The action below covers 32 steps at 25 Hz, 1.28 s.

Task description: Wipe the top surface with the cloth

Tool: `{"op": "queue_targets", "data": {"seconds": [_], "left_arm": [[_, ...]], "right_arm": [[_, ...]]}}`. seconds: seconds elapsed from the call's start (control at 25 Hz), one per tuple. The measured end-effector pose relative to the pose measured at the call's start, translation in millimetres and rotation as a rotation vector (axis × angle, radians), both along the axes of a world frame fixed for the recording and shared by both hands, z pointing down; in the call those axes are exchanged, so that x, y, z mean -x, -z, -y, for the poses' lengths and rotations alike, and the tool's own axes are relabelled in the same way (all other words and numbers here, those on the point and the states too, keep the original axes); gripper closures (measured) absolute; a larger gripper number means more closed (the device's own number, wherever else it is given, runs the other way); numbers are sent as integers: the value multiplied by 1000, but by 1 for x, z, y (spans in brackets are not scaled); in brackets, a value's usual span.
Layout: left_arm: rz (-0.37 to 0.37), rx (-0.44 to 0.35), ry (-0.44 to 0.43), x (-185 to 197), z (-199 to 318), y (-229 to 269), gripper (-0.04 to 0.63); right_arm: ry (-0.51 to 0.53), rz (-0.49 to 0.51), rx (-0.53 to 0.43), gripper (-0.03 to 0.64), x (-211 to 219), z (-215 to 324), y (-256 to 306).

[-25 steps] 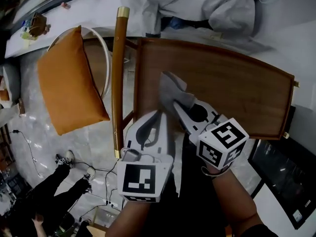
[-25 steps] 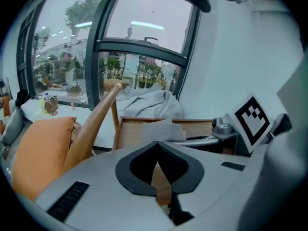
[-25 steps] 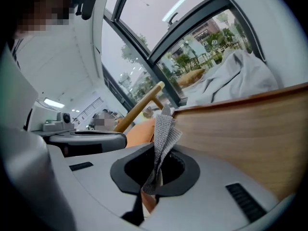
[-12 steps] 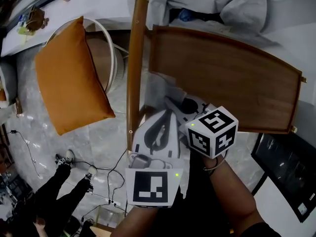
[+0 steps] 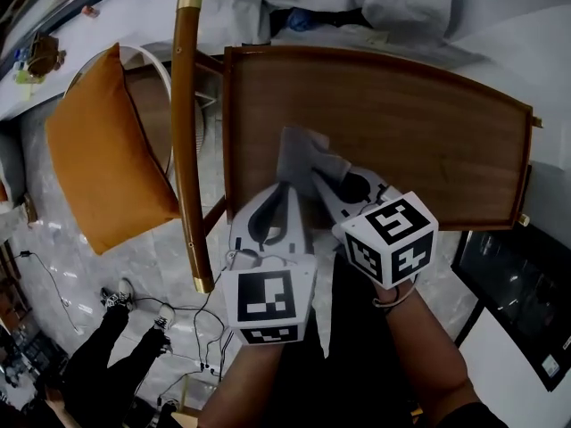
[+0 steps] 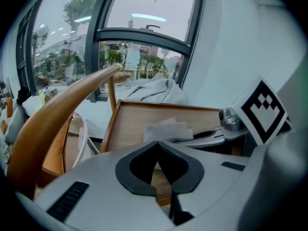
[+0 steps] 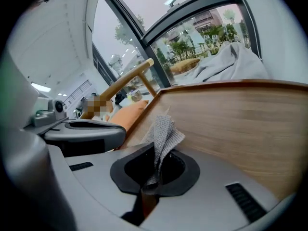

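Right gripper (image 5: 319, 178) fingers were clamped on the cloth (image 5: 299, 152), which lay on the table (image 5: 428, 123), front left. Left gripper (image 5: 290, 194) fingers were pressed together, empty, over the table's near edge.

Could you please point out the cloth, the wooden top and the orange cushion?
cloth (image 5: 299, 153): head view, its flat grey middle.
wooden top (image 5: 428, 123): head view, bare surface.
orange cushion (image 5: 98, 172): head view, its centre.

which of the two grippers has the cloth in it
The right gripper: its jaws are shut on the grey cloth, which sticks up over the wooden top. The left gripper is shut too, but with nothing between its jaws.
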<state>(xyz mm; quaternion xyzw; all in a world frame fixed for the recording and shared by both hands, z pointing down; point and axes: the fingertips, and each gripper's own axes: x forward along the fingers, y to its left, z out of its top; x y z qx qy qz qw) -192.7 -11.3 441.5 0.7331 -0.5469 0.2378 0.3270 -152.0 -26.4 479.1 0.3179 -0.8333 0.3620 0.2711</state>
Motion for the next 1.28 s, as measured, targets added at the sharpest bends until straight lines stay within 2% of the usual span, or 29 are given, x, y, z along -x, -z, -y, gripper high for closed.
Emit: {"op": "queue_targets", "data": {"seconds": [0.2,0.8,1.28], "left_arm": [[-4,11,-42,-40,5,-7,584],[-69,7,-230,-203,-2,-3,584],[-99,4,-337,-300,3,-5,584]], "right_arm": [[-28,-49,-6,589,-46,2,-1],[-171,-183,-23,589,-221,1,-5],[-276,-254,-8,589,-328,-1,-4]]}}
